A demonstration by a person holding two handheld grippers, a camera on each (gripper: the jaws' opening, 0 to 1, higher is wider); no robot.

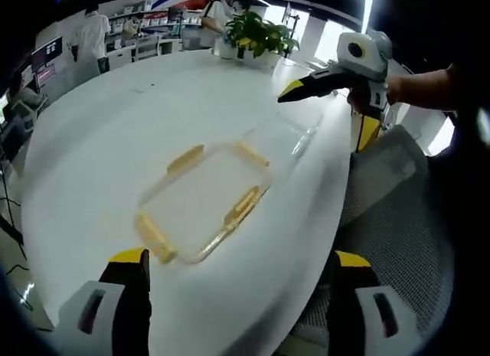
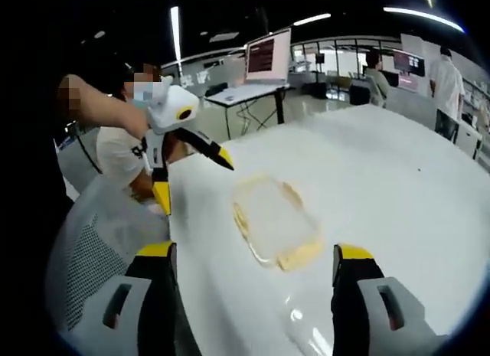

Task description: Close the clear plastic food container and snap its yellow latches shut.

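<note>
Meanwhile the clear plastic food container (image 1: 205,201) with its yellow latches (image 1: 240,208) lies on the white surface (image 1: 115,142), apart from both tools. Left hand-held gripper (image 1: 239,270) hovers above it with jaws spread wide; right hand-held gripper (image 2: 254,262) likewise gapes wide, holding nothing

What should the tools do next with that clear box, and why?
Probably bring the left tool down to the nearest yellow latch. The box sits on the white table with its lid seemingly on, latches sticking outward. Both tools are open and holding nothing, and the right tool is held away from it.
</note>
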